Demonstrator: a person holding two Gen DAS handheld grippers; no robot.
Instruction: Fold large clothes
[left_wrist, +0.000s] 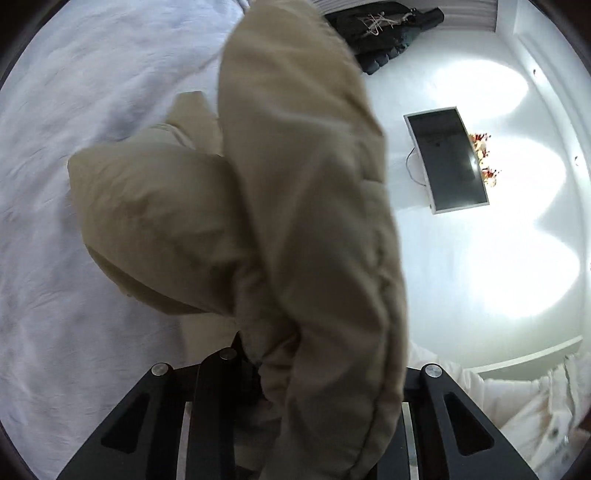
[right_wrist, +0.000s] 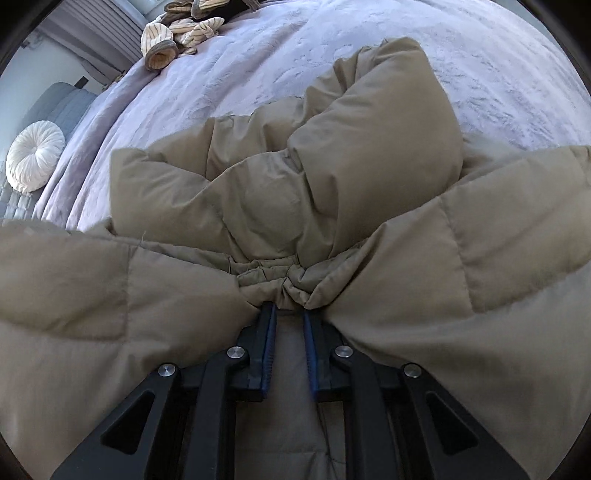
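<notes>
Sprawling across a pale lavender bedspread (right_wrist: 258, 74), a tan puffer jacket (right_wrist: 332, 166) lies bunched rather than flat; in the right wrist view its quilted body runs side to side across the frame, with a padded fold, possibly the hood, rising away from the camera toward the middle of the bed. The right gripper (right_wrist: 290, 308) points steeply down at it, its two blue-padded fingers (right_wrist: 267, 347) drawn close together and pinching a gathered, elasticated edge of the jacket between their tips.

In the left wrist view, a long padded section of the same jacket (left_wrist: 306, 221) hangs lifted off the bed, its long axis running up the frame away from the camera, while a second puffy part sags to its left over the bedspread (left_wrist: 74, 147). The left gripper (left_wrist: 280, 369) is largely buried under this fabric; its fingertips are hidden, so the frames do not show how the jaws stand, though the cloth hangs from just where they meet.

One jacket and two grippers are in view. Around them: a pile of cream striped clothing (right_wrist: 184, 33) at the far edge of the bed, one round white pleated cushion (right_wrist: 35, 155) beside the bed, one dark garment (left_wrist: 384, 29) heaped on the far side, and one wall-mounted screen (left_wrist: 447, 158) on a brightly lit white wall, with a spray of red and yellow flowers (left_wrist: 484, 155) beside it. The raised jacket blocks most of the left camera's middle field.
</notes>
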